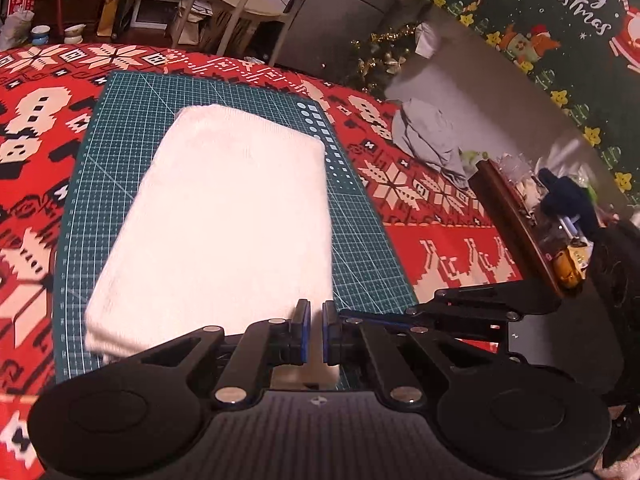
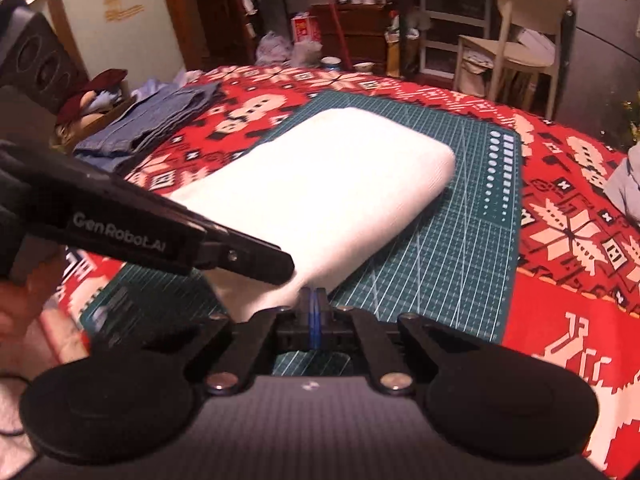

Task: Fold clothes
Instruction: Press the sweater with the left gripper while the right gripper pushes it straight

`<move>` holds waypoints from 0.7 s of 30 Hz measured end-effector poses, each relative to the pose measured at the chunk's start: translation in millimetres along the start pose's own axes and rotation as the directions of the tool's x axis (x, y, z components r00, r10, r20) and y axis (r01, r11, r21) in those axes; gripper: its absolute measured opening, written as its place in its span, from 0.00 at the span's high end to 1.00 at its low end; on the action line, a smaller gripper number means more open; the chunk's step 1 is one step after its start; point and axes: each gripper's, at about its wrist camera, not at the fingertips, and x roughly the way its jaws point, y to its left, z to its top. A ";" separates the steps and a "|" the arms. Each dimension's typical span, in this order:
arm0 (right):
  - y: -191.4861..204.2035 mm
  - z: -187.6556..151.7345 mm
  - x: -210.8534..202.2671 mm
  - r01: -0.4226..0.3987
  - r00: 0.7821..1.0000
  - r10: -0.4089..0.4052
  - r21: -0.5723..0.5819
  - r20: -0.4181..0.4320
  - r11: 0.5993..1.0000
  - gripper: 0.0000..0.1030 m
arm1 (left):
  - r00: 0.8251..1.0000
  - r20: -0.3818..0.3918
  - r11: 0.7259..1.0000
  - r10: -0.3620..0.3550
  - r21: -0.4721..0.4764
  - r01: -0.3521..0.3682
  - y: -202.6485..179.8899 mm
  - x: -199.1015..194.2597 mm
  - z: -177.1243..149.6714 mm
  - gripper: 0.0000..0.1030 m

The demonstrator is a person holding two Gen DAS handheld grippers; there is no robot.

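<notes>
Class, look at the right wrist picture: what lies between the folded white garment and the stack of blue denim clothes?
Between the white garment and the denim stack lie a strip of green cutting mat and red patterned cloth; the right wrist view shows it.

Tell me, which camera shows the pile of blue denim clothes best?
The right wrist view. The folded denim pile lies in plain sight on the red tablecloth, left of the green cutting mat. The left wrist view doesn't show it at all.

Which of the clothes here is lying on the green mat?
The white folded garment, lying on the mat. The blue pile and the grey garment lie off it, on the red cloth.
</notes>
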 end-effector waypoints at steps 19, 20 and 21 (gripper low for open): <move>-66.9 45.0 38.8 0.096 0.993 -0.104 0.128 0.063 0.987 0.99 | 0.998 0.055 1.000 0.013 0.009 -0.013 7.5 54.0 69.3 0.96; -70.0 44.3 38.8 0.094 0.993 -0.104 0.144 0.061 0.985 0.99 | 0.998 0.056 1.000 0.013 0.008 -0.013 7.5 52.9 69.6 0.96; -70.4 42.8 38.3 0.085 0.994 -0.094 0.146 0.052 0.986 0.99 | 0.998 0.058 1.000 0.013 0.008 -0.013 7.3 51.9 70.0 0.96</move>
